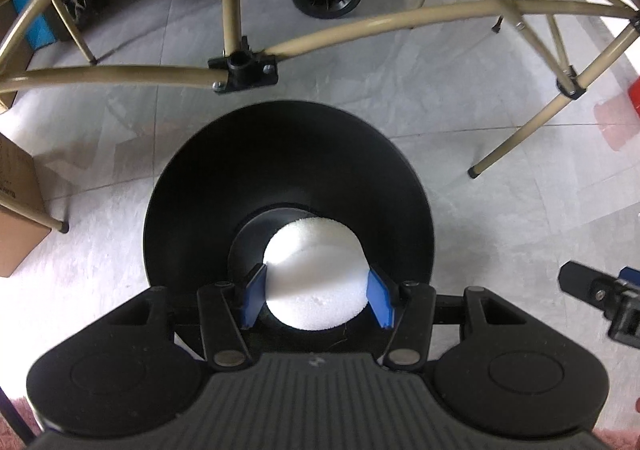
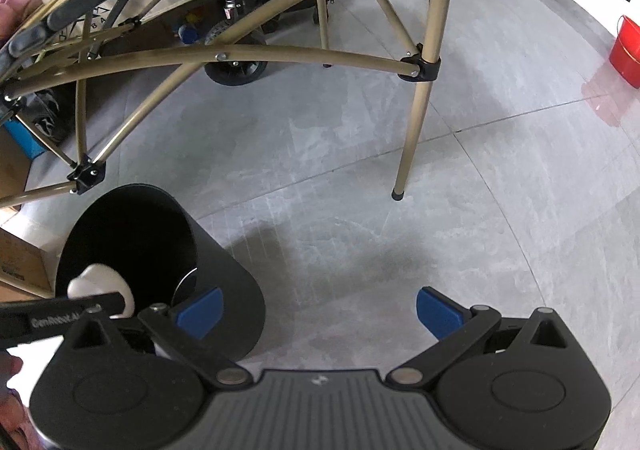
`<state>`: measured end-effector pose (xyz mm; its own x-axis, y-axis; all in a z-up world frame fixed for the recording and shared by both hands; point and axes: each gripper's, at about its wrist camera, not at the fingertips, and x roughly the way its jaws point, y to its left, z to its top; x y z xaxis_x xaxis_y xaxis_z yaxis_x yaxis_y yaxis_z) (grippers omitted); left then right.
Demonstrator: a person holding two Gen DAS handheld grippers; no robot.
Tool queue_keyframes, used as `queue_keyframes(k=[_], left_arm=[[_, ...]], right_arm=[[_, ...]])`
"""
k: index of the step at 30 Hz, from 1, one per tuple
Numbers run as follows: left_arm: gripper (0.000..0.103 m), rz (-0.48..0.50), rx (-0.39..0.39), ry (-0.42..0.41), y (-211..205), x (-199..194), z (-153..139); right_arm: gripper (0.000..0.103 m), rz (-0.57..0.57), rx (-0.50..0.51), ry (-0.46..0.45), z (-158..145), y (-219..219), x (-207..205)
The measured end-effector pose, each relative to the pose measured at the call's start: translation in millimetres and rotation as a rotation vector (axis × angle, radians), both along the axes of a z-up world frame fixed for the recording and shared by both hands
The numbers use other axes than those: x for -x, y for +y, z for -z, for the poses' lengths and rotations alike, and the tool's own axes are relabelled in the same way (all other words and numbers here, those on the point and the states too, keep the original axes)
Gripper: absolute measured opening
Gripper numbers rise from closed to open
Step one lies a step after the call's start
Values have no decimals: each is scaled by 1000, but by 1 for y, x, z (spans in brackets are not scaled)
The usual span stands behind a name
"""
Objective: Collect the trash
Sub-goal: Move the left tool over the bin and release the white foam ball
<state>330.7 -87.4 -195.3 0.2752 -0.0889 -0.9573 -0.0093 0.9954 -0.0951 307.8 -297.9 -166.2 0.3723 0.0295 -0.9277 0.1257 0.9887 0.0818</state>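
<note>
White foam ball (image 1: 316, 274) pinched by left gripper (image 1: 316, 300) pointing steeply into black bin (image 1: 288, 154), right gripper (image 2: 318, 310) fingers spread

Can't see the bottom of the black bin (image 1: 288, 186) since the white foam ball (image 1: 316, 274) covers most of it. In the right wrist view the left gripper (image 2: 60, 314) hides part of that ball. The red bucket (image 2: 626, 50) and cardboard box (image 1: 18, 210) both get chopped off at the frame edge.
</note>
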Motion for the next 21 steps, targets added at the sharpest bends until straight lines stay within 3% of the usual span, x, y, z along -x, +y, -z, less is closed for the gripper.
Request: queue_keyframes(k=[7,10,13,21], left_arm=[[60,-22,-34,22,-1,-6,11],[88,-54,-24,39,2,-9,14],[102,-76,-18,67,6,-10,17],[102,-81,14,96,8,-9,11]], right_arm=[[103,-15,31,9,4,3,-7],[103,-18,36,10,4,3,-7],[103,-18,39,8,4,3,-6],[103,-28,52,-3,2,4,-4]])
